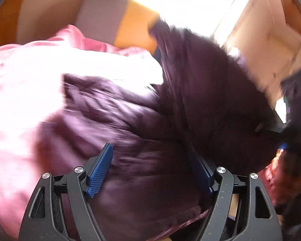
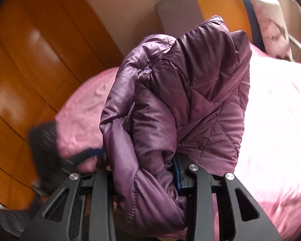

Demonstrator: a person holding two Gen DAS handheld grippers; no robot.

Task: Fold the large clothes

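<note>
Purple jacket (image 2: pixel 182 108) bunched over pink bedspread (image 2: pixel 271 120), apparently clamped.

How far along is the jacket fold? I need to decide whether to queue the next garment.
Early. Nothing looks neatly folded: the purple quilted jacket hangs bunched in the right gripper, which is shut on it above the pink bedspread. The left gripper is open, jacket fabric between its fingers, the view blurred. Still left: spreading it flat, folding sleeves and body.
</note>
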